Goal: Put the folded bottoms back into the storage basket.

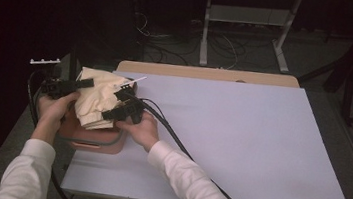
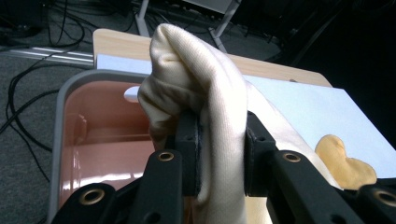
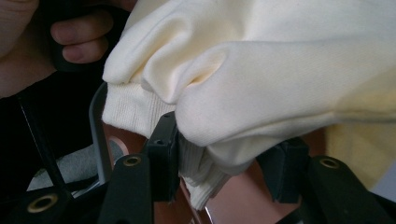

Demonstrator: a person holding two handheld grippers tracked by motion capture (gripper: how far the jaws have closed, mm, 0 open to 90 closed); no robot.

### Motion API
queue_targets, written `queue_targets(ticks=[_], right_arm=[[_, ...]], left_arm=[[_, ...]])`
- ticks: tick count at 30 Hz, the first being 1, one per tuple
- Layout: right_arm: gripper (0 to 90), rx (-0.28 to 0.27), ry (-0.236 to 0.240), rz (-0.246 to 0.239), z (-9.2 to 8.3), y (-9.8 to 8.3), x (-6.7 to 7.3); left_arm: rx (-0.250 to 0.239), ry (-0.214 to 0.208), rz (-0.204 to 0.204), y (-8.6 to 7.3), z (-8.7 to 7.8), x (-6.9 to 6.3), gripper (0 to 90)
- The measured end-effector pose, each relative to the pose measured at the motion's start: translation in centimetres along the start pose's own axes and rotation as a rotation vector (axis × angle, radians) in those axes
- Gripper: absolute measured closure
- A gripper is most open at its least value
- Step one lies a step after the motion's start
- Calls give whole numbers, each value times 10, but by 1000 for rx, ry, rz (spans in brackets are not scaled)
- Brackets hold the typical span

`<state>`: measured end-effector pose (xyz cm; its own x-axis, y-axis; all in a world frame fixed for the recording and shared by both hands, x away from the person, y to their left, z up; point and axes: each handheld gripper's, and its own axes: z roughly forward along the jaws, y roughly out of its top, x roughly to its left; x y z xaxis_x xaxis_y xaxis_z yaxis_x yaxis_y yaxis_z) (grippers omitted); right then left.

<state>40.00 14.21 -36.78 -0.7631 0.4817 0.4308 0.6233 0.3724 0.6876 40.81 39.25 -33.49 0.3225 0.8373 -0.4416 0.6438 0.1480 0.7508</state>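
A folded cream garment (image 1: 94, 101) hangs over a pink tub with a grey rim (image 1: 90, 145) at the table's left edge. My left gripper (image 1: 85, 83) is shut on the garment's left side, and my right gripper (image 1: 116, 103) is shut on its right side. In the left gripper view the jaws of the left gripper (image 2: 222, 149) pinch a bunched fold of the cream garment (image 2: 201, 79) above the tub (image 2: 60, 109). In the right gripper view the right gripper (image 3: 224, 163) clamps the ribbed hem of the garment (image 3: 261, 70), with the tub's pink wall (image 3: 238, 203) below.
A white mat (image 1: 239, 147) covers the wooden table (image 1: 207, 74) to the right of the tub. A small white bracket (image 1: 45, 61) sticks out at the far left. Cables and desk legs (image 1: 206, 32) lie on the floor behind the table.
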Motion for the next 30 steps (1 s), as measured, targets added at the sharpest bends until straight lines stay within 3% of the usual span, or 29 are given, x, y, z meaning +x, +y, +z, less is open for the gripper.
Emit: queue_targets(ticks=[15, 16, 18, 21, 23, 30], right_arm=[[502, 57, 11, 25, 16, -5, 0], [489, 62, 14, 36, 16, -4, -1], [451, 80, 24, 57, 16, -3, -2], [404, 105, 22, 51, 13, -1, -4], [388, 112, 26, 48, 9, 1, -6], [333, 102, 24, 38, -8, 8, -13]], left_arm=[[39, 1, -28, -15, 8, 20, 710], [40, -2, -22, -16, 9, 20, 692], [51, -21, -26, -16, 10, 22, 573], [50, -21, -22, -16, 11, 23, 456], [44, -32, -13, -15, 10, 22, 445], [68, -10, 46, -14, 11, 8, 354]])
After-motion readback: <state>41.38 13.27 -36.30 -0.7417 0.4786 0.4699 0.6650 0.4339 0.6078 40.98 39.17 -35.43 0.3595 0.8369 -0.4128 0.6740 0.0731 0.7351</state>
